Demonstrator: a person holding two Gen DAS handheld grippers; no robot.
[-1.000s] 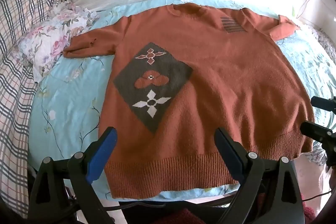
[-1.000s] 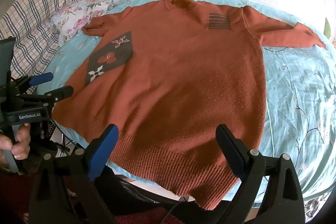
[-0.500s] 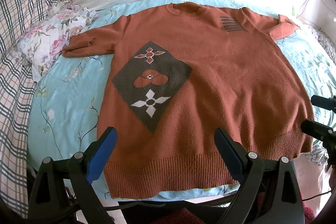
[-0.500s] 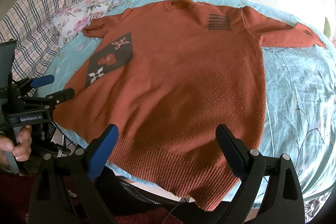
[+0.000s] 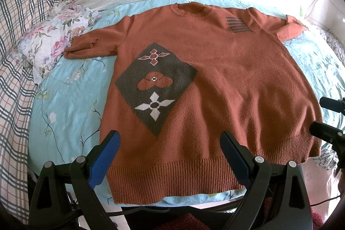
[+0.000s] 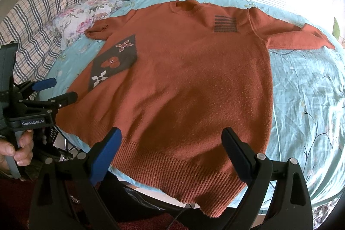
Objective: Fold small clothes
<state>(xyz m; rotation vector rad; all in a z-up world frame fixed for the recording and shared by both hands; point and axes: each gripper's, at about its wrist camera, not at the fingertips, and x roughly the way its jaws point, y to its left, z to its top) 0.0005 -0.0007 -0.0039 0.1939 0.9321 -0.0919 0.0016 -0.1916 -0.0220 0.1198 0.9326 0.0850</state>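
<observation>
Lying flat on the flowery blue sheet (image 5: 64, 100), the orange sweater (image 5: 226, 83) is ready to fold, so the left gripper (image 5: 170, 156) and right gripper (image 6: 172, 156) wait wide open by its bottom edge.

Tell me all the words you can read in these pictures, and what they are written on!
"GenRobot.AI" – white letters on the black body of the left gripper, seen from the right wrist view.
The orange sweater bears only patterns: flowers and stripes, no words.
Nothing else readable.
</observation>
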